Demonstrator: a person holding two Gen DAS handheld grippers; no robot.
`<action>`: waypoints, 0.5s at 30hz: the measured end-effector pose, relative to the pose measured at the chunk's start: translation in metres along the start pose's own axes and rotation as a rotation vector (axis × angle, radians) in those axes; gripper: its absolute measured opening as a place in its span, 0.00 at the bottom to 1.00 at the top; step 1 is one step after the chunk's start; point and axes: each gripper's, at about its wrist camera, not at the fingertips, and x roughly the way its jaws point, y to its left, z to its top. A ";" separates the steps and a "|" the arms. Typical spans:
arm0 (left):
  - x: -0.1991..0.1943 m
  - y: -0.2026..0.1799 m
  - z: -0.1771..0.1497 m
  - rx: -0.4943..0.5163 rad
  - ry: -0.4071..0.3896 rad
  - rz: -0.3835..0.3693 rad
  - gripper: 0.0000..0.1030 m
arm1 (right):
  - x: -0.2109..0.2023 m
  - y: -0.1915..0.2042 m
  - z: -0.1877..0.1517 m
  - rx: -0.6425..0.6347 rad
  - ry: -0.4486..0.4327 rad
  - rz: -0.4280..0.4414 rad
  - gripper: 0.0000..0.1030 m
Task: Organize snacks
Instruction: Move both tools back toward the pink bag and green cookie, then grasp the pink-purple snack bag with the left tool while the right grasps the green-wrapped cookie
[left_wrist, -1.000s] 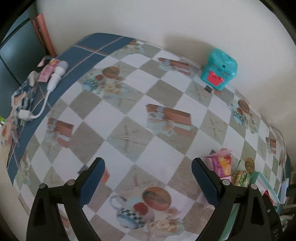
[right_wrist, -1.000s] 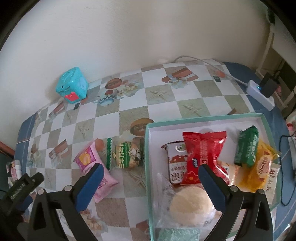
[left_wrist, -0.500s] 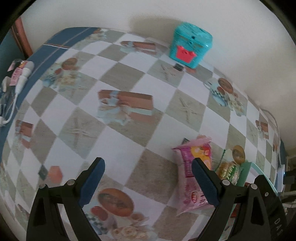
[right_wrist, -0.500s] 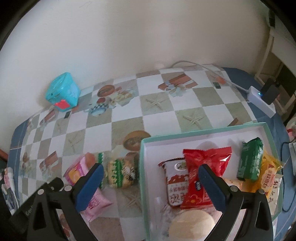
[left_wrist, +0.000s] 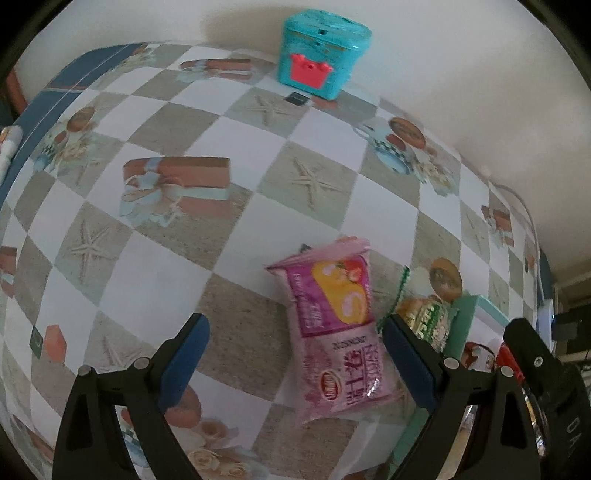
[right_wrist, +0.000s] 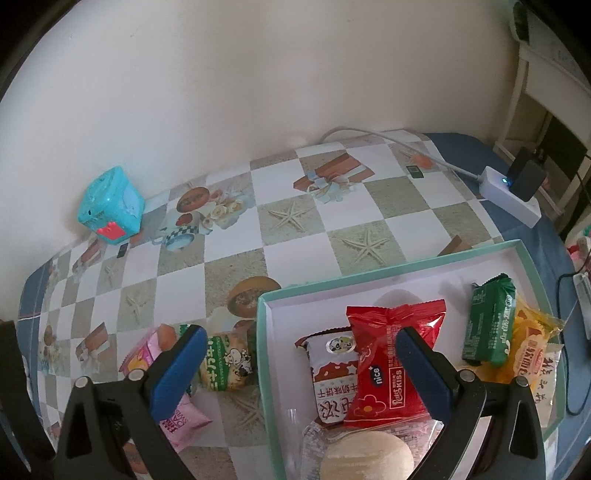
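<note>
A pink snack packet (left_wrist: 340, 332) lies flat on the checkered tablecloth, just inside my open left gripper (left_wrist: 295, 354), close to its right finger. It also shows in the right wrist view (right_wrist: 147, 354). A green and gold cookie packet (left_wrist: 424, 317) lies beside it, against the teal-rimmed white box (right_wrist: 369, 275); the right wrist view shows it too (right_wrist: 225, 363). The box holds a red packet (right_wrist: 391, 365), a brown and white packet (right_wrist: 328, 373), a green packet (right_wrist: 489, 325), yellow packets (right_wrist: 532, 350) and a round bun (right_wrist: 365, 458). My right gripper (right_wrist: 299, 373) is open and empty above the box's left edge.
A teal toy box (left_wrist: 321, 55) stands by the wall at the back of the table. A white power strip (right_wrist: 511, 199) with a black plug and cable lies at the back right. A blue tablecloth border (left_wrist: 55, 96) marks the table's left edge.
My left gripper has moved right and forward, so the pink packet now lies between its fingers. My right gripper has drifted slightly left over the box edge.
</note>
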 end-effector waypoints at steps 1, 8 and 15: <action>0.002 -0.002 -0.001 0.009 0.002 0.011 0.92 | 0.000 0.000 0.000 -0.001 0.000 0.003 1.00; 0.008 0.010 0.003 -0.015 0.025 0.072 0.92 | 0.002 0.008 -0.001 -0.022 -0.004 0.035 1.00; 0.006 0.037 0.009 -0.039 0.031 0.089 0.83 | 0.006 0.031 -0.005 -0.081 -0.004 0.111 0.99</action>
